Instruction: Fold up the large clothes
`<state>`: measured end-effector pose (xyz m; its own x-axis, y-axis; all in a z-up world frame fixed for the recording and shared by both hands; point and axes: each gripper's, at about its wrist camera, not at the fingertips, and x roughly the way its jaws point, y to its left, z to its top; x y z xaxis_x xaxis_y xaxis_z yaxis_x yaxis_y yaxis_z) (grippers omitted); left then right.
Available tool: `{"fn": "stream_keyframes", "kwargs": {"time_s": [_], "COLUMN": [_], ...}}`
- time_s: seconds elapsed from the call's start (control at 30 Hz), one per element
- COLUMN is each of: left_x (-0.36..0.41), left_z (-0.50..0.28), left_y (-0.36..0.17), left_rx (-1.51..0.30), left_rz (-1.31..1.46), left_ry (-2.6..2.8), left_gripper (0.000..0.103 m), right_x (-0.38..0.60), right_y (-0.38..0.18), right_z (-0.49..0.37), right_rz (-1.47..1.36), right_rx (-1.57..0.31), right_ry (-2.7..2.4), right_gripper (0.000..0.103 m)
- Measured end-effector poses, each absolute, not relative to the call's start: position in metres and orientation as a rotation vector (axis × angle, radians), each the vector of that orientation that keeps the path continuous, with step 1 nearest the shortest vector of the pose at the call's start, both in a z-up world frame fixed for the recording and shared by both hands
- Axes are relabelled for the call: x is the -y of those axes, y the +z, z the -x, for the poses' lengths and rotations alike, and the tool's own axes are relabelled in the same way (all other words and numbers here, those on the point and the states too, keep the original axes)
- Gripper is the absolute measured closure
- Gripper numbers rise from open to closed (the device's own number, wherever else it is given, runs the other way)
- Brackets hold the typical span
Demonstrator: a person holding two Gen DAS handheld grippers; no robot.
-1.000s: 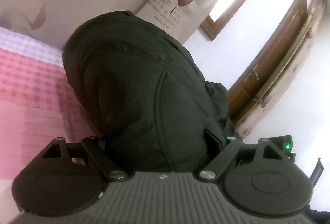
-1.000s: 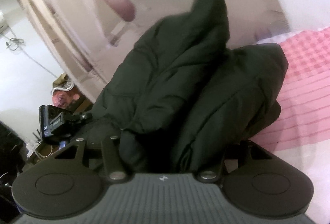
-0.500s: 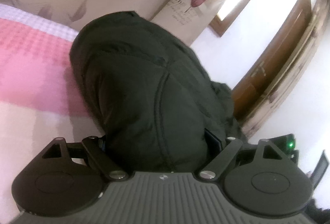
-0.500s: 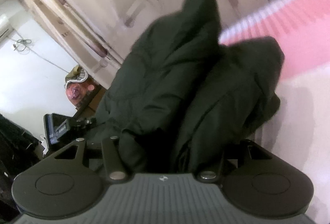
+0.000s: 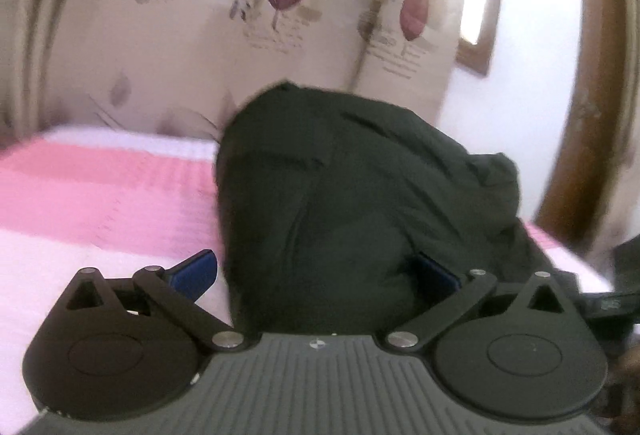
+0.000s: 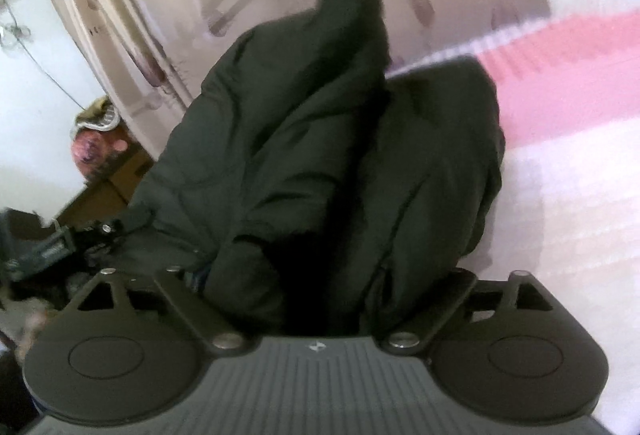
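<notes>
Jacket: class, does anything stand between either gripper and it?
Nothing visible does. The jacket sits directly between the left gripper fingers and bulges over the right gripper fingers, above the pink bedcover.

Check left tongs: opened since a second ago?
Yes. The left tongs have spread: the blue left pad now stands apart from the dark green padded jacket.

A dark green padded jacket (image 5: pixel 352 195) sits bunched in a puffy heap on the pink and white bedspread, in front of the leaf-print curtain. From the right wrist view the jacket (image 6: pixel 320 155) shows two thick folds side by side, one rising to a peak above the other.
</notes>
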<state>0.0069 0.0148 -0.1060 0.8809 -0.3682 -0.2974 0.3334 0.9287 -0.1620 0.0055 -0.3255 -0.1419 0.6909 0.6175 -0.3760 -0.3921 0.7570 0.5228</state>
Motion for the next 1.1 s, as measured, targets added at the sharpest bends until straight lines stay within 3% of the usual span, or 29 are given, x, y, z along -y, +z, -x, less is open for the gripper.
{"fn": "stream_keyframes", "kwargs": {"time_s": [0.27,0.4,0.53,0.73,1.1], "left_x": [0.005,0.014,0.029,0.046,0.047], "left_z": [0.022,0.041,0.059,0.084,0.111], "left_y": [-0.068,-0.051,-0.032,-0.011,0.007], "left_rx": [-0.237,-0.153,-0.133,-0.085,-0.043], "left_rz": [0.005,0.015,-0.052,-0.136,-0.040], "left_ry": [-0.078,0.009,0.068,0.011,-0.081], "left_gripper": [0.000,0.000,0.000,0.000,0.000], "right_x": [0.319,0.318,0.311,0.288,0.273], "right_y": [-0.106,-0.083,-0.059,-0.036,-0.027], "right_z": [0.056,0.097,0.126,0.146,0.164], "right_rz": [-0.300,-0.257,-0.218,-0.152,-0.124], "right_rx": [-0.417,-0.311,-0.233,-0.226,-0.231], "right_ry": [0.418,0.373,0.364,0.410,0.419], "right_gripper": [0.010,0.000,0.000,0.000,0.000]}}
